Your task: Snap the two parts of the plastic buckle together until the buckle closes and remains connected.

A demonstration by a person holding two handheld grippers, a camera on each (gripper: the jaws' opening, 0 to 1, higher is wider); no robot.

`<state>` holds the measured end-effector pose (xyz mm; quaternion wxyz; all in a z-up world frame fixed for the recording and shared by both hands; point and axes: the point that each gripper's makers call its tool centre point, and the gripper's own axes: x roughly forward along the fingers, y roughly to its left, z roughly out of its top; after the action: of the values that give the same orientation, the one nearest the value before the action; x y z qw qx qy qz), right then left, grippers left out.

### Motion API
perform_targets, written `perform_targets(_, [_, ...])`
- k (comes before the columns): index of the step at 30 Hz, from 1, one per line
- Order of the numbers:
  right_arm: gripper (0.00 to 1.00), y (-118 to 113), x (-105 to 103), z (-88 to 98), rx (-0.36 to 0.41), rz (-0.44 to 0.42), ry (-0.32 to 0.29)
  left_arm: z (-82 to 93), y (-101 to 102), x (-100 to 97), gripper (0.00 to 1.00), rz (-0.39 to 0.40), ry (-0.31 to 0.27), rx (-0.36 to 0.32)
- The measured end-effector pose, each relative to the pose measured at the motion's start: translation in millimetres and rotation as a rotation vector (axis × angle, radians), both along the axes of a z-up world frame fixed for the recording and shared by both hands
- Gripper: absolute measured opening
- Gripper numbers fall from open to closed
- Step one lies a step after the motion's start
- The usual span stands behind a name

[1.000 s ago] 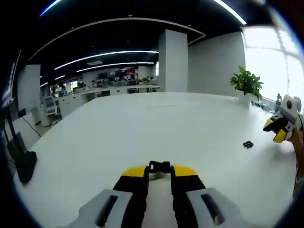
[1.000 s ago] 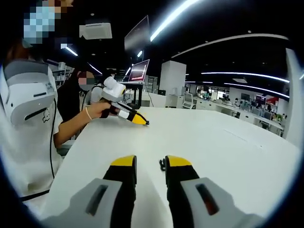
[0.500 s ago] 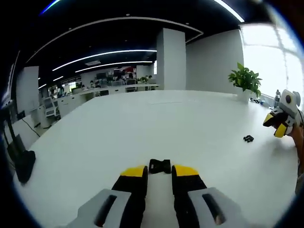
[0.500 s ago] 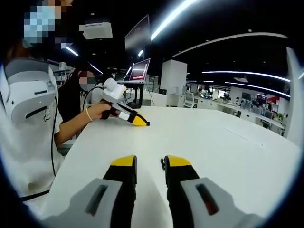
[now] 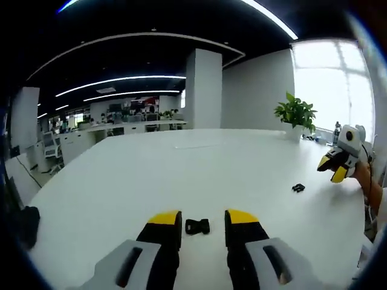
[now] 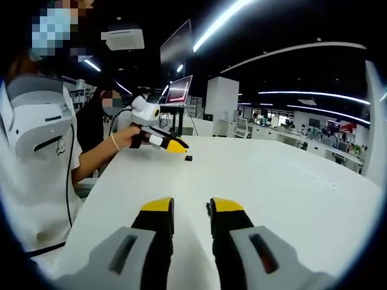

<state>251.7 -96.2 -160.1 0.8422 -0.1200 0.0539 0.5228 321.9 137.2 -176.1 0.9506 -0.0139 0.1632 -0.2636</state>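
Note:
One black buckle part (image 5: 197,226) lies on the white table (image 5: 181,169), seen between the yellow tips of my left gripper (image 5: 204,219), which is open and holds nothing. The second, smaller buckle part (image 5: 298,188) lies further right, below my right gripper (image 5: 334,169), which a hand holds. In the right gripper view, my right gripper (image 6: 191,206) is open, and a small black part (image 6: 207,208) peeks out at the inner edge of its right fingertip. My left gripper (image 6: 175,145) hovers there just above the table, with the first buckle part (image 6: 188,158) lying past its tip.
A potted plant (image 5: 295,112) stands at the table's far right edge. A person wearing a headset (image 6: 36,121) sits at the table's left side, with a monitor (image 6: 180,89) behind. A black object (image 5: 24,220) sits beside the table's left edge.
My left gripper has lifted and drawn back from the buckle part, its jaws a little wider; the part now lies free on the table. My right gripper has stayed put.

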Motion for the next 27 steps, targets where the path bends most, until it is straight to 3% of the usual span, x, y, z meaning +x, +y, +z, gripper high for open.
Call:
perform_targets(3, [0.23, 0, 0, 0.6, 0.000, -0.001, -0.002, 6.2, -1, -2.6, 0.27, -0.050, 0.002, -0.035])
perform_targets(10, [0.23, 1, -1, 0.8, 0.000, 0.000, -0.004, 19.6, 13, -2.8, 0.27, -0.104, -0.005, -0.002])
perform_targets(17, [0.23, 2, -2, 1.0, -0.003, 0.004, -0.004, 26.3, 6, -4.0, 0.27, -0.218, 0.001, -0.005])
perform_targets(22, [0.23, 2, -2, 0.6, -0.006, 0.004, -0.003, 23.6, 5, 0.3, 0.26, -0.262, -0.010, 0.080])
perform_targets(27, [0.23, 2, -1, 0.5, -0.005, -0.001, -0.001, 20.7, 1, 5.6, 0.26, -0.297, -0.021, 0.112])
